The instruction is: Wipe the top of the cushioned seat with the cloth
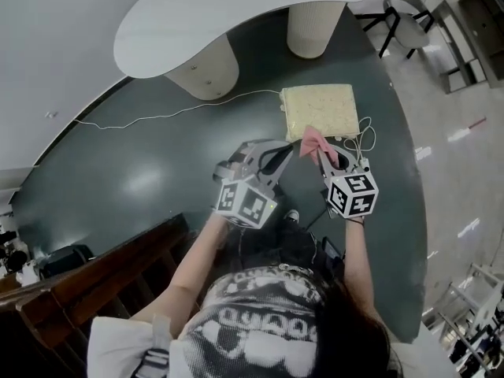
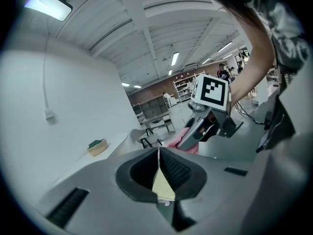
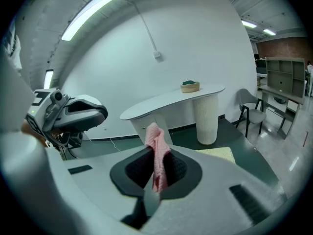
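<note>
The cushioned seat (image 1: 319,110) is a pale yellow square pad low on the dark green floor, just beyond both grippers. My right gripper (image 1: 323,154) is shut on a pink cloth (image 1: 317,142), which hangs over the seat's near edge. In the right gripper view the cloth (image 3: 156,153) stands up between the closed jaws of the right gripper (image 3: 157,156), and the seat (image 3: 218,153) shows behind. My left gripper (image 1: 286,151) is beside it on the left, shut with nothing held. In the left gripper view, the left gripper (image 2: 159,154) points at the right gripper (image 2: 196,131).
A white curved table (image 1: 236,14) on two ribbed pillars stands behind the seat, with a small bowl (image 3: 190,86) on it. A white cable (image 1: 173,115) runs across the floor. A chair (image 1: 405,18) is at the far right, and a wooden bench (image 1: 94,282) at the near left.
</note>
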Demonstrator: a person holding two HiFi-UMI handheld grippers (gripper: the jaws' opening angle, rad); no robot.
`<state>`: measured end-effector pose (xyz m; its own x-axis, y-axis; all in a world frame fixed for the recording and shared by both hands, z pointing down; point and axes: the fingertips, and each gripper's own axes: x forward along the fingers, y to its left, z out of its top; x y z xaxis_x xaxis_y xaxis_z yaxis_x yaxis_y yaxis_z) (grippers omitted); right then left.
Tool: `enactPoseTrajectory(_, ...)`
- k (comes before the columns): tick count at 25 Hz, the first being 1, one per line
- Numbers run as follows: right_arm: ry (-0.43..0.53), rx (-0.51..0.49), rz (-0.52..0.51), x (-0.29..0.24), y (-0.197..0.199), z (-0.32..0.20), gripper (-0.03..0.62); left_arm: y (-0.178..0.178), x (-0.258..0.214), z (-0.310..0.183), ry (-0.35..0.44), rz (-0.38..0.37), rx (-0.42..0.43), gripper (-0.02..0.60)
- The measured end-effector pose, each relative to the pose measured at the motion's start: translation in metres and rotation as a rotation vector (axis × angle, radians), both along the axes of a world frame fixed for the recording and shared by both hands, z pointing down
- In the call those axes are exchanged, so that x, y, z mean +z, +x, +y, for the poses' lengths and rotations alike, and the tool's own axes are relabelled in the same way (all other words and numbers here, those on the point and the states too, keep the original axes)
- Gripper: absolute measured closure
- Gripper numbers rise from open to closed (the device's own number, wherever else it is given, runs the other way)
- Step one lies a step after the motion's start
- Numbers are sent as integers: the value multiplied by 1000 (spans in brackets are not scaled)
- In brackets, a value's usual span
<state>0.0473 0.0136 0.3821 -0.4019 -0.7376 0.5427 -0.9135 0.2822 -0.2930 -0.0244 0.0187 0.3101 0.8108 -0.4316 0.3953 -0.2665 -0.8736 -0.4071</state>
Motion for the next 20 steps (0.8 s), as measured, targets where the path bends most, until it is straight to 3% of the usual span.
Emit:
enactPoseTrajectory(5, -13, -48, 36, 27, 5, -57, 583, -1, 19, -38, -6, 0, 3, 571)
enactPoseTrajectory(14, -95, -69, -14, 109, 29, -132, 583, -7, 64, -79, -56, -4, -58, 571)
enactPoseTrajectory(20, -163, -144, -23, 175, 38, -176, 585, 2, 95, -112, -100, -23, -159, 571)
